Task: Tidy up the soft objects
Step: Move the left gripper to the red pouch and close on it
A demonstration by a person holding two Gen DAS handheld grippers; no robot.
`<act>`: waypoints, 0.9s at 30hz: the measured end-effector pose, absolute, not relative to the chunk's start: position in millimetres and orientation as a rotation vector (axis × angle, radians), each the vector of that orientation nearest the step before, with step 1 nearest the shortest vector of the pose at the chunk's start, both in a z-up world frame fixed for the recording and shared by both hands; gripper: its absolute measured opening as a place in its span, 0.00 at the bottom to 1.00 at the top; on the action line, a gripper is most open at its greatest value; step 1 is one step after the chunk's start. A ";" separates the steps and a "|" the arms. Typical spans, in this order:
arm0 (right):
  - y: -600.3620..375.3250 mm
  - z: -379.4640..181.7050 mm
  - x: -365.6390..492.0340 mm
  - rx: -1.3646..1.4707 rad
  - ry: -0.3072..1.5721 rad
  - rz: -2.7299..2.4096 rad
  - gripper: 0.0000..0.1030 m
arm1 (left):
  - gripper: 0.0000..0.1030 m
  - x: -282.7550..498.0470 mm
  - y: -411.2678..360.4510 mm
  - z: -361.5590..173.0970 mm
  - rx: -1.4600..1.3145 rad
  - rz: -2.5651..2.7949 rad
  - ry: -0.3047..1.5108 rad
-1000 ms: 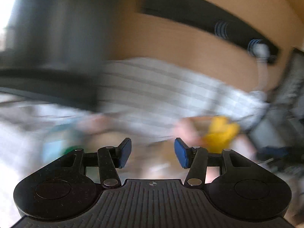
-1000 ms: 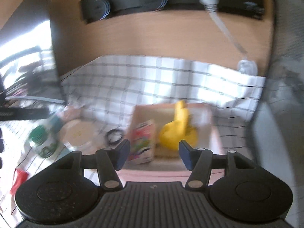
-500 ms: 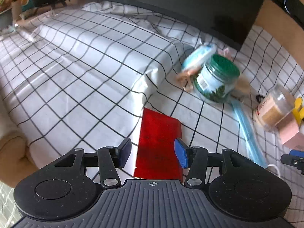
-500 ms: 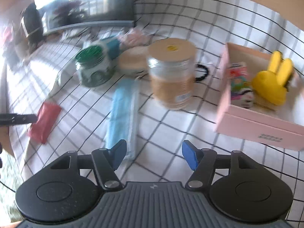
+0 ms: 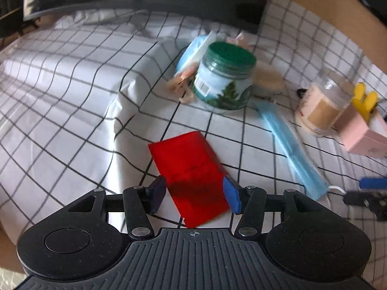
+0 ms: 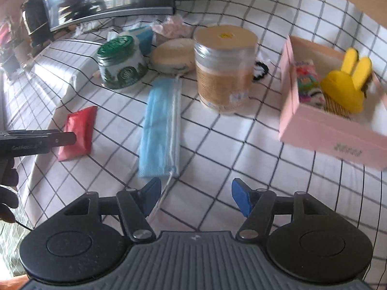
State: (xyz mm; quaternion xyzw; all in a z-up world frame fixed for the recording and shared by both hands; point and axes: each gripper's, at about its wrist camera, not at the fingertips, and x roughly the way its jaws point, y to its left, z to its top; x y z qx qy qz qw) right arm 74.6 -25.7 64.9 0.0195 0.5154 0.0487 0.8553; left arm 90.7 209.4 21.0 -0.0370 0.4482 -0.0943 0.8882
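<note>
Red pouch [image 5: 191,174] lies between my left gripper's [image 5: 194,194] spread fingers, not clamped, right gripper [image 6: 196,199] gapes empty near the mask [image 6: 162,125], and only the bunny [image 6: 346,84] and sock [image 6: 309,82] sit in the box [image 6: 321,130], so most sorting remains.

Your left wrist camera is looking down, close over the red packet [image 5: 191,176], facing toward the jars. Your right wrist camera is sitting farther right, looking across the checked cloth [image 6: 254,159]. Both are sharing the blue mask [image 5: 290,145], green-lidded jar [image 6: 119,62] and pink box [image 6: 321,125].
</note>
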 end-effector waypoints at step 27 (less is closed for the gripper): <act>-20.7 31.5 31.6 -0.047 0.978 0.087 0.96 | 0.55 142.7 131.2 21.4 -0.170 -0.108 0.928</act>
